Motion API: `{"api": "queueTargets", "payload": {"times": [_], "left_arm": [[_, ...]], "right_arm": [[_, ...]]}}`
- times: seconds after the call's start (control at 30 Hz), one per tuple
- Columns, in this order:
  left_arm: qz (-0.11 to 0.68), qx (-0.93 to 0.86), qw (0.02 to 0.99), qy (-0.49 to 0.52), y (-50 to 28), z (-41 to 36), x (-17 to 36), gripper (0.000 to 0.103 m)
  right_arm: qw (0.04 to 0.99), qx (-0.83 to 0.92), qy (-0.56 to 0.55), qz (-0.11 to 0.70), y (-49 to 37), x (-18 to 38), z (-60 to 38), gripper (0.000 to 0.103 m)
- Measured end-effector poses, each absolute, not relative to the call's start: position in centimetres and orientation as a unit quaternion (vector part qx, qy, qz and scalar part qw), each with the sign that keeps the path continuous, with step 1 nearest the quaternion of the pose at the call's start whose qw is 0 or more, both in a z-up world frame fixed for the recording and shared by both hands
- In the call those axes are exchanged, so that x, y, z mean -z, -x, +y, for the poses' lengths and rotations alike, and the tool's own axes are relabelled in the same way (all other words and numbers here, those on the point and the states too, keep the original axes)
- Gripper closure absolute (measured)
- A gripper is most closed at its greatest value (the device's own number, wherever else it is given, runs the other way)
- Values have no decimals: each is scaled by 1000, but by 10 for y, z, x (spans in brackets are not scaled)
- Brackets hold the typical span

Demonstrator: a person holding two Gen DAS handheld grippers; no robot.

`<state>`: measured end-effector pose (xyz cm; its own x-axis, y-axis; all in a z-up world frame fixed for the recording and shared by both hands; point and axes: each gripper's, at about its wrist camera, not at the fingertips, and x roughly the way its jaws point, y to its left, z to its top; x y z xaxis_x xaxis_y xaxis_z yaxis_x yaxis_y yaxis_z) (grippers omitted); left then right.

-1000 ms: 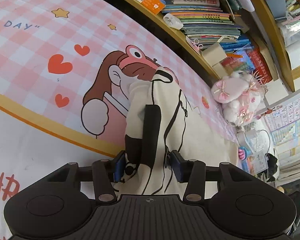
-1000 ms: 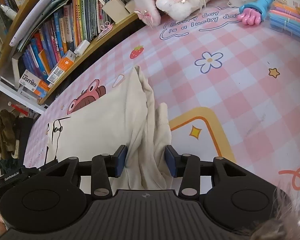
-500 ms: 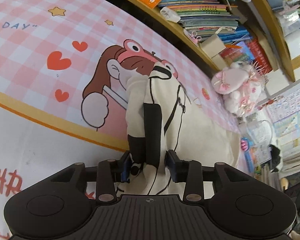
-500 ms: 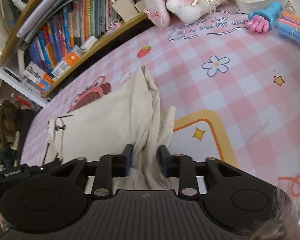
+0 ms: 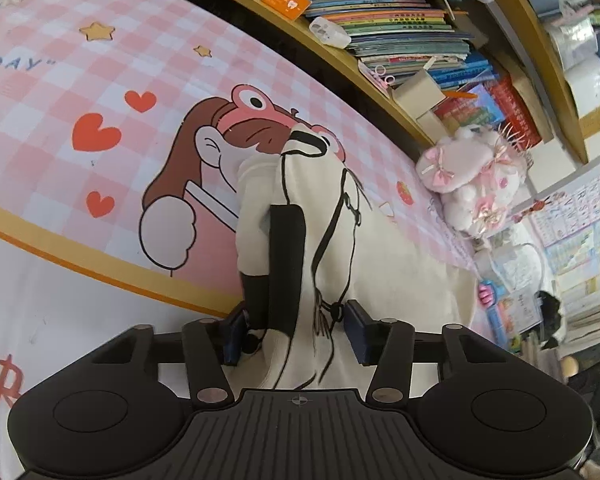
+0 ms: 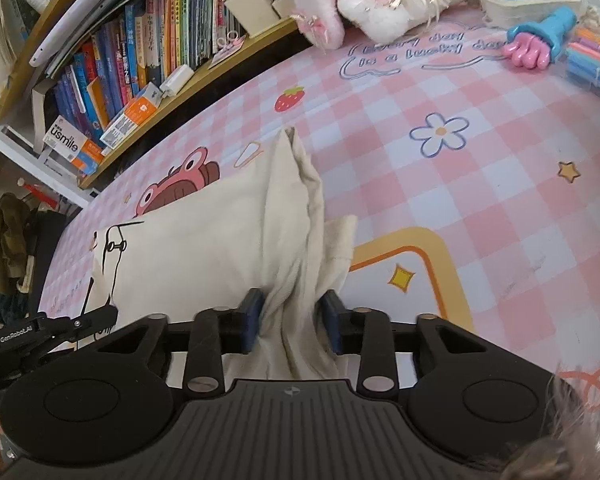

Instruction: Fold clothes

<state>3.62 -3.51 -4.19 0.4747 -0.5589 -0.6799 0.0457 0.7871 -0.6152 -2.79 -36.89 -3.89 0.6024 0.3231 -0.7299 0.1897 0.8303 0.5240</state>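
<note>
One cream garment (image 6: 204,248), black-trimmed, lies bunched and creased.

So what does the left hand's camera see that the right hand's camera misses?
Only the left wrist view shows the garment's black band, the red hearts and the wall chart. Only the right wrist view shows the pink hand toy, the flower print and the left gripper from outside. Both show the cream garment, pink checked cloth, bookshelf and plush toy.
</note>
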Motion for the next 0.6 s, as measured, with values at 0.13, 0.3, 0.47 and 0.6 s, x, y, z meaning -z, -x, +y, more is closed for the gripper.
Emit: {"api": "queueTargets", "payload": {"times": [0.13, 0.3, 0.47, 0.6], "left_arm": [[475, 176, 819, 272, -33, -34, 40, 80], [461, 172, 831, 261, -27, -36, 29, 85], [459, 168, 831, 267, -22, -32, 23, 86], [458, 165, 831, 270, -17, -32, 20, 86]], "right_arm": [[854, -46, -269, 442, 29, 33, -364, 83], [868, -54, -240, 430, 33, 21, -357, 87], [875, -64, -234, 420, 36, 12, -357, 87], [878, -72, -232, 413, 39, 6, -356, 87]]}}
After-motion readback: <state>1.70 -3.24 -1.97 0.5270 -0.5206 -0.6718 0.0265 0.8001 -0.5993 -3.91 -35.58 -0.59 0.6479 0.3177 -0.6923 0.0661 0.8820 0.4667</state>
